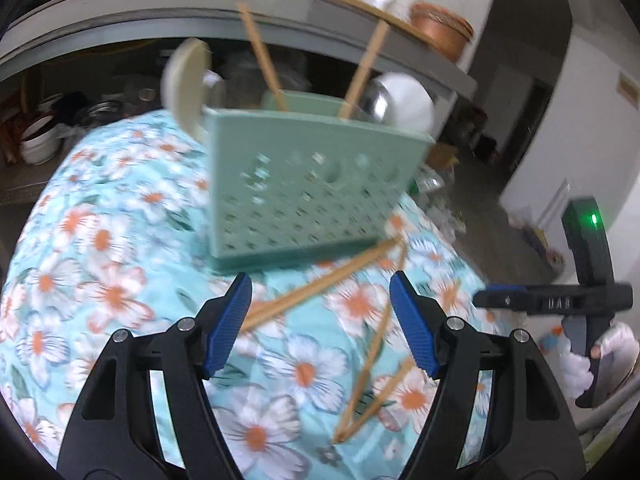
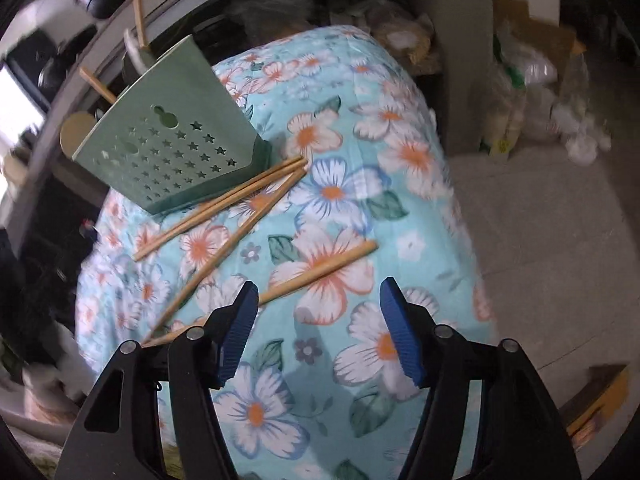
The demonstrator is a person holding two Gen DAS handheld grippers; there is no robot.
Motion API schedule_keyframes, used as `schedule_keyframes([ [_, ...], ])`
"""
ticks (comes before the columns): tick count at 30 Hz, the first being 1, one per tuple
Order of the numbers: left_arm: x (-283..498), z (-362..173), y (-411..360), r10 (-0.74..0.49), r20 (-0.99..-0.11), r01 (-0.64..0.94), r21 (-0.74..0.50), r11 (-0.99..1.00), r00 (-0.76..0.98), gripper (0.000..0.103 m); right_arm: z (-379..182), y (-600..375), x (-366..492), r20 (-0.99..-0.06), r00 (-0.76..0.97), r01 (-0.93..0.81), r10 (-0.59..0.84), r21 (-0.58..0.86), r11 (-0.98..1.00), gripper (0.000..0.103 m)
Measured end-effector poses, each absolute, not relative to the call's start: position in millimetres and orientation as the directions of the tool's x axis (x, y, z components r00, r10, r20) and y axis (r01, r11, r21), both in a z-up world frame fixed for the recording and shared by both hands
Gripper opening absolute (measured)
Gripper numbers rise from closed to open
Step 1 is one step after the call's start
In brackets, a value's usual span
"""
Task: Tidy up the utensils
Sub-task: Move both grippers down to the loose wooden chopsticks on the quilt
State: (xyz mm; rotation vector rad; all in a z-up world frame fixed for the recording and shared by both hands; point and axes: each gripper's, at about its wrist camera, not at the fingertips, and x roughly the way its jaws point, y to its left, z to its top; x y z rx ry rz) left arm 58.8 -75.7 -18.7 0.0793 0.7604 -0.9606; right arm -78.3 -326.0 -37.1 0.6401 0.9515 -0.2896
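Both grippers hang empty over a surface [image 2: 400, 92] draped in a floral cloth; the left gripper [image 1: 320, 320] and the right gripper [image 2: 318, 330] each have their blue-padded fingers spread wide, nothing between them. A pale green perforated utensil holder [image 1: 304, 184] stands toward the far side of the cloth, already carrying a few upright chopsticks [image 1: 262, 56], a pale wooden spatula [image 1: 188, 84] and a metal ladle [image 1: 400, 102]. Loose wooden chopsticks [image 2: 224, 204] lie scattered on the cloth in front of the holder, two of them touching its base; another chopstick [image 2: 320, 270] lies nearest the right gripper, partly hidden behind its left finger. The sticks look light, stiff and thin, likely to roll or slip on the fabric; a pinch near mid-length, across the shaft, seems the surest hold; crossed sticks may drag along when one is lifted.
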Motion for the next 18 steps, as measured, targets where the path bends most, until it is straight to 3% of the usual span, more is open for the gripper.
schedule_keyframes([
  [7, 51.1, -29.9, -93.0, -0.702, -0.649, 0.789, -0.25, 0.561, 0.293, 0.068, -64.9, -354.1, -85.8, -0.736, 0.65, 0.544, 0.19, 0.625, 0.56, 0.058],
  [14, 55.6, -34.3, -96.8, -0.685, -0.668, 0.784, -0.243, 0.571, 0.292, 0.067, -91.6, -365.5, -72.9, -0.665, 0.71, 0.561, 0.232, 0.733, 0.384, 0.034],
  [18, 54.5, -33.5, -99.5, -0.679, -0.674, 0.789, -0.233, 0.568, 0.29, 0.067, -100.6, -370.4, -66.7, -0.652, 0.724, 0.569, 0.225, 0.749, 0.34, 0.014],
])
